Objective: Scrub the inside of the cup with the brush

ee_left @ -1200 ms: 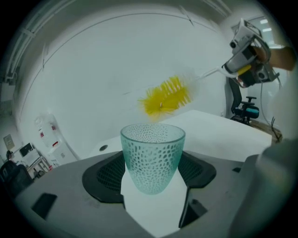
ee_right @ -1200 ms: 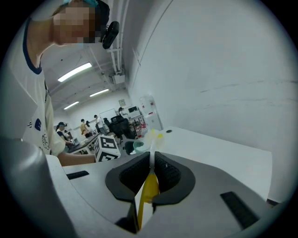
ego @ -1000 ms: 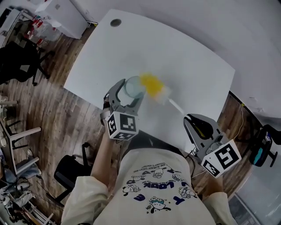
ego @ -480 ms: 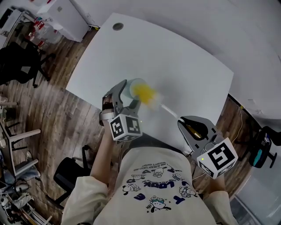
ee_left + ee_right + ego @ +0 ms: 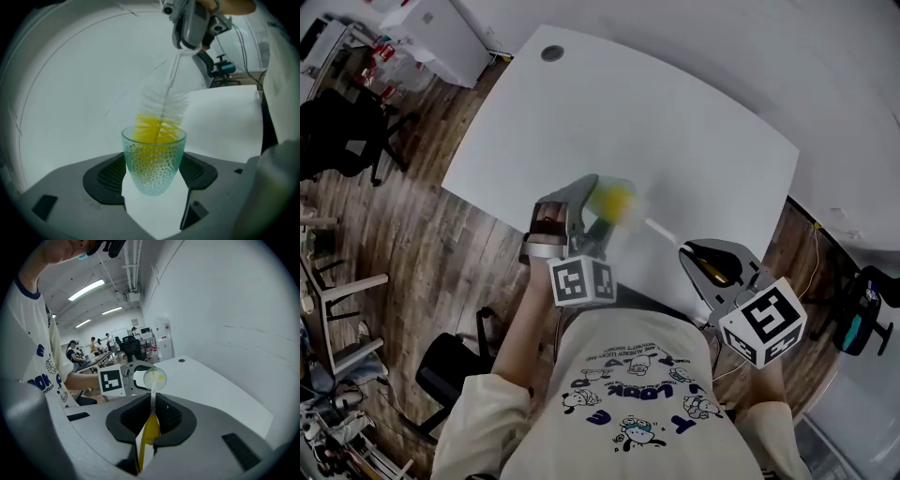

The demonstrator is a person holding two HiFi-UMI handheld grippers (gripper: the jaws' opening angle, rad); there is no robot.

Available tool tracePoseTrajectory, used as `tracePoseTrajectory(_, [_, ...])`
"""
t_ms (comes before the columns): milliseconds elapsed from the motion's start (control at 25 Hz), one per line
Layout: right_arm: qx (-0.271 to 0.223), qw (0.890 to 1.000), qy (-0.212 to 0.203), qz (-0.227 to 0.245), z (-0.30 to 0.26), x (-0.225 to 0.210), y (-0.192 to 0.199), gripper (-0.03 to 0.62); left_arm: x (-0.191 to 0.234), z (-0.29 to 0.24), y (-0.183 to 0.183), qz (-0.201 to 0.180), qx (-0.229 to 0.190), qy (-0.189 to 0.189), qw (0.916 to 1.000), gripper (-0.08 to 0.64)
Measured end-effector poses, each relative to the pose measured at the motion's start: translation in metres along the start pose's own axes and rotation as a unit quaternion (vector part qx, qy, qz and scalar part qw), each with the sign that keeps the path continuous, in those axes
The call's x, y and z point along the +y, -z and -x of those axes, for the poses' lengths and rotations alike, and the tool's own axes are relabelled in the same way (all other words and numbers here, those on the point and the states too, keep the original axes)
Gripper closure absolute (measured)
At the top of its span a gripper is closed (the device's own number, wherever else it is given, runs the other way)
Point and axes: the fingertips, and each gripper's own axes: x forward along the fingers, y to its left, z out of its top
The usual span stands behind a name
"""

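Gripping the yellow handle of the brush [image 5: 149, 433], the right gripper [image 5: 151, 420] lay nearest the person's body, by the near edge of the table [image 5: 694, 122], with its jaws closed tight on that handle. From there the thin white stem ran forward to the bristle head. The yellow lower bristles sat inside the cup [image 5: 152, 161], and the white upper bristles stood clear above its rim.

The left gripper [image 5: 151, 178] was clamped on the cup, one ribbed pad against the dimpled, teal-tinted wall on each side. The cup was held up off the table, over its near part, with its mouth tipped toward the right gripper. In the head view the cup and bristles were smeared, so the exact depth of the brush was judged from the left gripper view.

Likely failures, as a judgement:
- **Cup slipping:** its wall tapered and curved where the pads met it, so a hard sideways or downward push from the brush could have rotated it or squeezed it out of the grip, dropping it on the table.
- **Brush pivoting:** the long, slim stem was held only at its far end, so it could have flexed or swung in the jaws and left part of the wall unscrubbed.
- **Bristles springing:** a fast pull-out might have let them flick free.

Beyond lay the bare white tabletop with a round cable hole [image 5: 551, 53] at its far corner, then wooden floor [image 5: 441, 253] and an office chair [image 5: 342, 131].
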Motion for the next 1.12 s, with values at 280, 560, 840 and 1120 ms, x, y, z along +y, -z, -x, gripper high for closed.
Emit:
tracePoseTrajectory(280, [0.018, 0.999, -0.01, 0.03, 0.001, -0.004, -0.003, 0.547, -0.015, 0.01, -0.017, -0.064, -0.019, 0.016, 0.9976, 0.206])
tracePoseTrajectory(560, [0.012, 0.999, -0.038, -0.001, 0.004, -0.014, -0.002, 0.546, -0.009, 0.014, -0.021, -0.034, -0.03, 0.024, 0.9987, 0.206])
tracePoseTrajectory(840, [0.015, 0.998, -0.054, -0.027, 0.004, -0.004, 0.01, 0.546, -0.014, 0.019, -0.016, -0.002, -0.027, 0.063, 0.9976, 0.206])
tracePoseTrajectory(1120, [0.05, 0.997, -0.047, 0.034, 0.003, 0.013, 0.016, 0.547, -0.036, 0.02, -0.011, 0.025, -0.003, 0.166, 0.9857, 0.206])
